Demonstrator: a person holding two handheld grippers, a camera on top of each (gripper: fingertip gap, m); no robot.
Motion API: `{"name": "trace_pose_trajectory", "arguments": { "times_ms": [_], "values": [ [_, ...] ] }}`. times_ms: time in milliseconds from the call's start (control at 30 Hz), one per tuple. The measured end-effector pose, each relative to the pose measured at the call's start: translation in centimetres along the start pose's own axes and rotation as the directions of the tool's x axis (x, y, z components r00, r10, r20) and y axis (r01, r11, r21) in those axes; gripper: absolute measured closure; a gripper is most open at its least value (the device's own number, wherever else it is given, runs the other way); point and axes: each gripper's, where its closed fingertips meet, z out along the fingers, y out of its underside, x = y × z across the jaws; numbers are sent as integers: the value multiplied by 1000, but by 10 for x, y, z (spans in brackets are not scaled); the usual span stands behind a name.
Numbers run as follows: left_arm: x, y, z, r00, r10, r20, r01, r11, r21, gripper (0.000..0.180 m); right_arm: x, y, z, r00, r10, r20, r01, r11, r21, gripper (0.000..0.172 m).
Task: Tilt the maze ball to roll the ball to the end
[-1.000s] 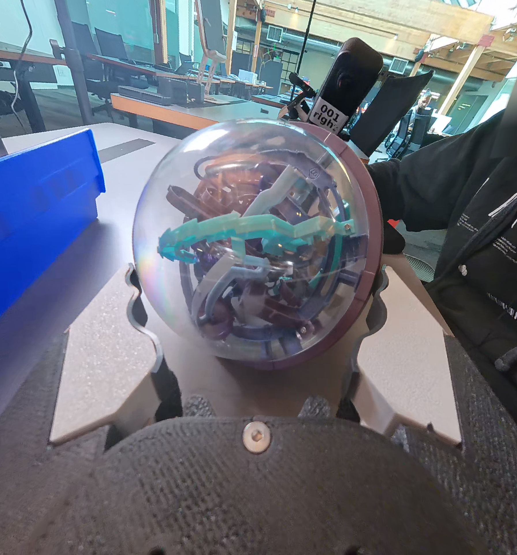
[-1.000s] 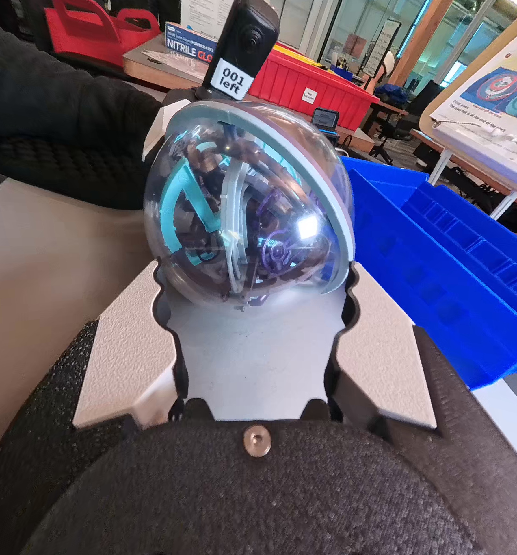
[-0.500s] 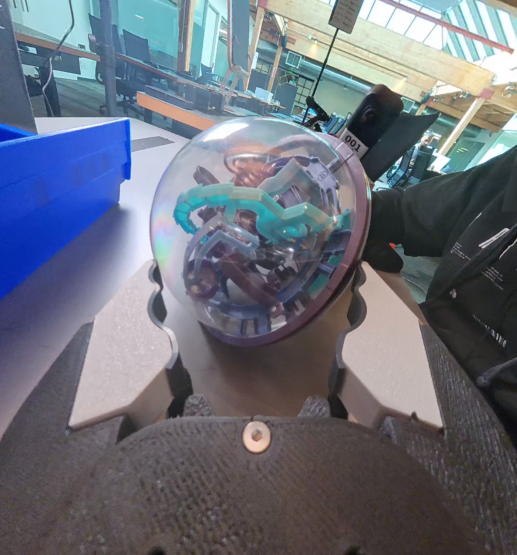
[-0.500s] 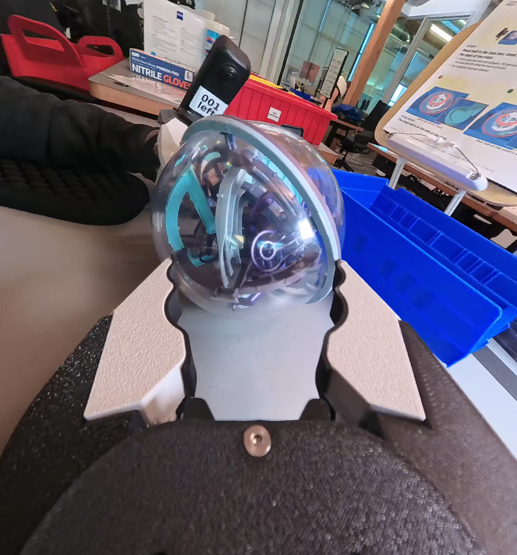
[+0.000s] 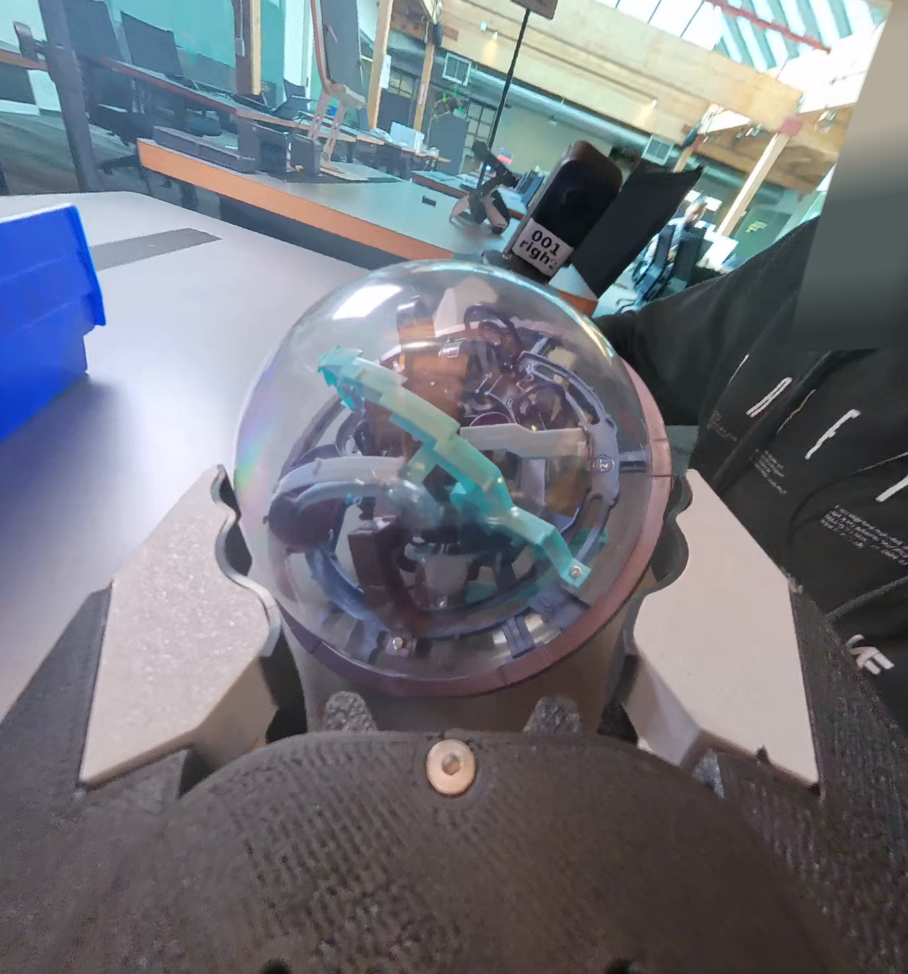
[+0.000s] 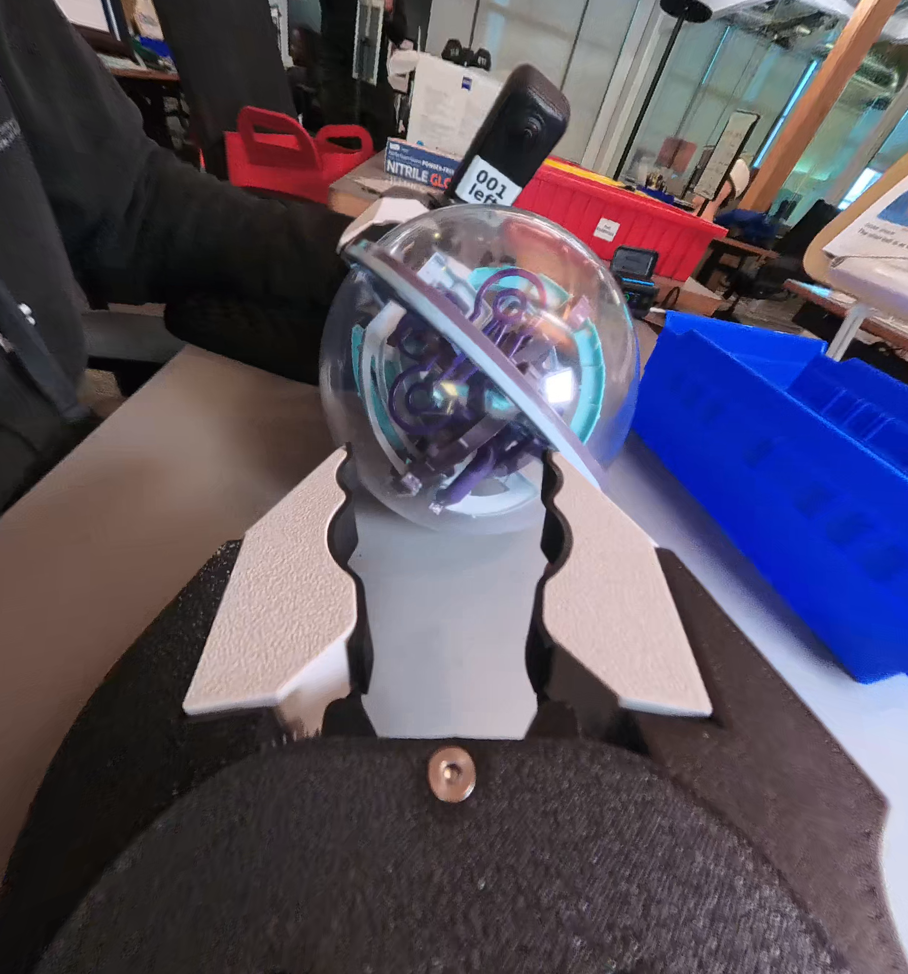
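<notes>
The maze ball (image 5: 441,474) is a clear sphere with teal, grey and purple tracks and a dark maroon ring. In the left wrist view it sits deep between my left gripper's (image 5: 450,490) wide-spread fingers, and both pads (image 5: 225,506) touch its sides. In the right wrist view the ball (image 6: 473,369) is at the tips of my right gripper (image 6: 446,458), whose narrower fingers (image 6: 344,474) pinch its near lower part. The ring runs diagonally there. The left gripper's white finger (image 6: 375,218) shows behind the ball. I cannot make out the small ball inside.
A blue bin (image 5: 19,327) stands on the grey table (image 5: 178,316) left of the ball; in the right wrist view it (image 6: 789,474) is on the right. A person's dark sleeve (image 5: 757,369) is close on the right. A red bin (image 6: 615,221) stands behind.
The maze ball has rotated, so its ring and teal track lie at a new angle. My left fingers spread and took it deeper. My right fingers narrowed and drew back to its near side.
</notes>
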Motion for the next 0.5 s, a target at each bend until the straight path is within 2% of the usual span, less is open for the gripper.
{"name": "trace_pose_trajectory", "arguments": {
  "times_ms": [100, 267, 367, 500],
  "values": [
    [0, 0, 4, 980, 184, 76, -181, 982, -45, 27, 4, 1, -3, 998, 59, 15, -59, 998, -2, 103],
    [-2, -3, 11, 858, 478, 187, -457, 878, -144, 28, 11, 14, -3, 990, 143, 20, -142, 989, -46, 95],
    [-1, -3, 14, 786, 581, 212, -548, 813, -196, 28, 12, 19, -1, 985, 172, 21, -170, 983, -71, 90],
    [2, -2, 18, 713, 666, 221, -621, 746, -241, 28, 17, 22, -2, 971, 238, 14, -237, 969, -74, 97]
  ]
}}
